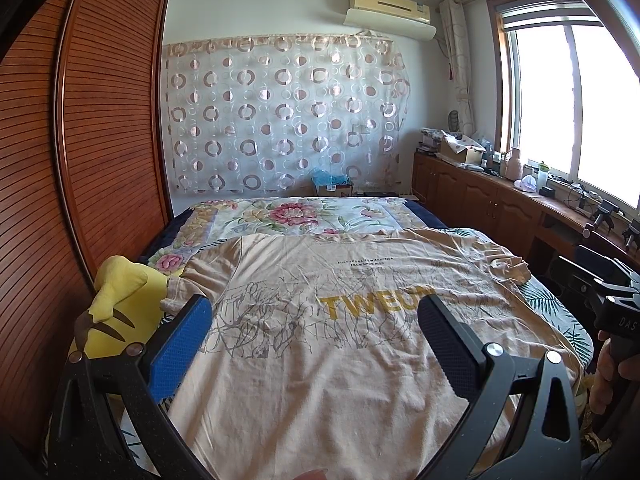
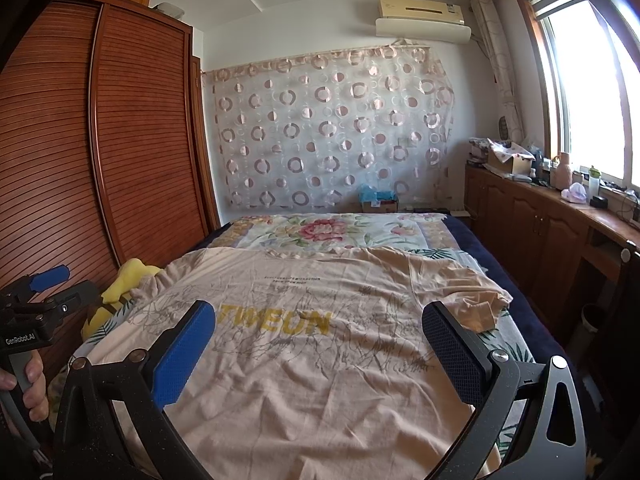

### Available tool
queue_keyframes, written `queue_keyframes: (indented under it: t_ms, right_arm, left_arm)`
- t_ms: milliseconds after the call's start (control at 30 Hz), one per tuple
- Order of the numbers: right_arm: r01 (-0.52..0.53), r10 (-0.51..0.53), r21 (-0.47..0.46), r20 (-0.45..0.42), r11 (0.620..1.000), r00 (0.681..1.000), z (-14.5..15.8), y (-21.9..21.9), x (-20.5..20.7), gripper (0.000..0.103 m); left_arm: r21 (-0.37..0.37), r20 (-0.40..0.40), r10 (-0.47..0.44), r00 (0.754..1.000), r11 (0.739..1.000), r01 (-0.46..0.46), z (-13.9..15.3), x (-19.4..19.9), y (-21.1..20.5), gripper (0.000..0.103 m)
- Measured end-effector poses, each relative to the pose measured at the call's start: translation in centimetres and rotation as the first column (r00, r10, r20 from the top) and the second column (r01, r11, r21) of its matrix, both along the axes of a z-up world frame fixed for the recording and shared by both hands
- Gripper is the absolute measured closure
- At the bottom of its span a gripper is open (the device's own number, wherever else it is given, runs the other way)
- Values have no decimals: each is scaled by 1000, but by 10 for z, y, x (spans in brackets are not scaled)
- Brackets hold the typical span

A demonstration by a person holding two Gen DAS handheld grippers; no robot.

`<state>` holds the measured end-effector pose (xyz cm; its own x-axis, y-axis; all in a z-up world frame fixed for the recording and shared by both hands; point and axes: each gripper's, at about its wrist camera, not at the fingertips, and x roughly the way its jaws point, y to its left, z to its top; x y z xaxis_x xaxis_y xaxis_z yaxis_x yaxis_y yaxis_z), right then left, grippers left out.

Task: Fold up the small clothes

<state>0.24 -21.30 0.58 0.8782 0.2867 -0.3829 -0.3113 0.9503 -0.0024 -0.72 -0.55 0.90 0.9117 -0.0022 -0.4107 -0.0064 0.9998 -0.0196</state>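
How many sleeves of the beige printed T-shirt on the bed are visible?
2. The left sleeve lies beside the yellow plush toy; the right sleeve lies crumpled near the beige printed T-shirt's right edge. Neither is hidden.

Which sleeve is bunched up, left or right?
The right sleeve, crumpled by the window side; the left sleeve lies smoother against the yellow plush.

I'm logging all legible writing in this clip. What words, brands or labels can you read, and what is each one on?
"TWEUN", partly covered in the left wrist view: yellow print on the beige T-shirt.
"GenRobot.AI": body of the left gripper.
"DAS", cut off: body of the right gripper.
Two small lines of print above TWEUN on the shirt: too small to read reliably.
Sticker on the air conditioner: too blurred to read.
Label on the cardboard box by the bed: too blurred to read.
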Motion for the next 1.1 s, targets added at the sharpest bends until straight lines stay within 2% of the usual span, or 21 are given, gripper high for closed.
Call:
queue_keyframes:
  t_ms: [1100]
  right_arm:
    - [1, -1, -2, 15, 1000, 1000, 1, -1, -2, 0]
  left_arm:
    - [7, 14, -1, 1000, 1000, 0, 12, -6, 0, 0]
